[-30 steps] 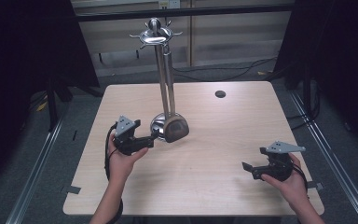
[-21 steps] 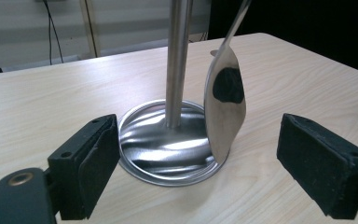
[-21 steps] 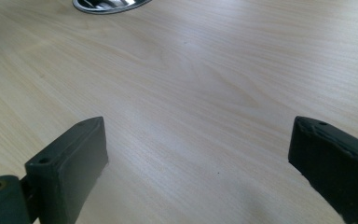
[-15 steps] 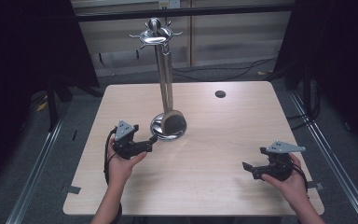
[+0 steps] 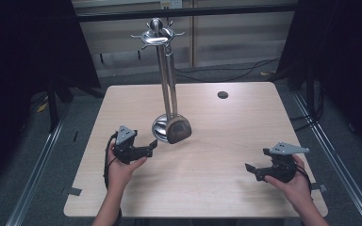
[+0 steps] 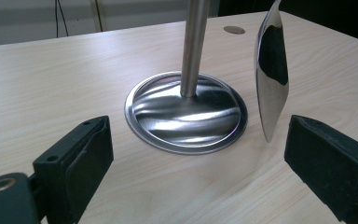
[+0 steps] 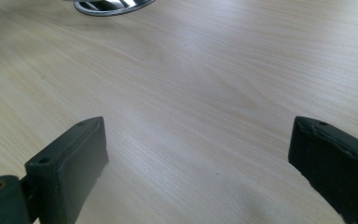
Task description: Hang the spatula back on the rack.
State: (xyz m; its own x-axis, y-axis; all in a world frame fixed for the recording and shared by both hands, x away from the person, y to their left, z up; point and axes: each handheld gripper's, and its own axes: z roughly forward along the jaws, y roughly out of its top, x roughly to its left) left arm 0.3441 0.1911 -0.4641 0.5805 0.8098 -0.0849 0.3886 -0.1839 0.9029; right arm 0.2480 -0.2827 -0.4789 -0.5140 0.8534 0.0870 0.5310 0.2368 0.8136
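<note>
A steel utensil stand (image 5: 163,70) rises from a round base (image 5: 160,126) at the table's middle. From its top ring hangs a steel spatula; the blade (image 5: 179,131) sits just above the base's right side. My left gripper (image 5: 151,145) lies low at the front left of the base, pointing at it. Its jaws have just been opening and nothing is between them. In the left gripper view the base (image 6: 186,112) and the pole (image 6: 193,42) lie ahead of that gripper (image 6: 200,142), with the blade (image 6: 271,79) edge-on beyond the right jaw. My right gripper (image 5: 250,170) is open over bare wood (image 7: 198,140).
The light wooden table (image 5: 207,197) has a small dark cable hole (image 5: 223,94) at the back right. Dark floor, metal rails (image 5: 33,179) and cables surround it. The base's rim (image 7: 107,7) sits far ahead of the right gripper.
The left gripper has drawn back from the spatula blade toward the table's front left and sunk a little. The blade now hangs free. The right hand has stayed put.
</note>
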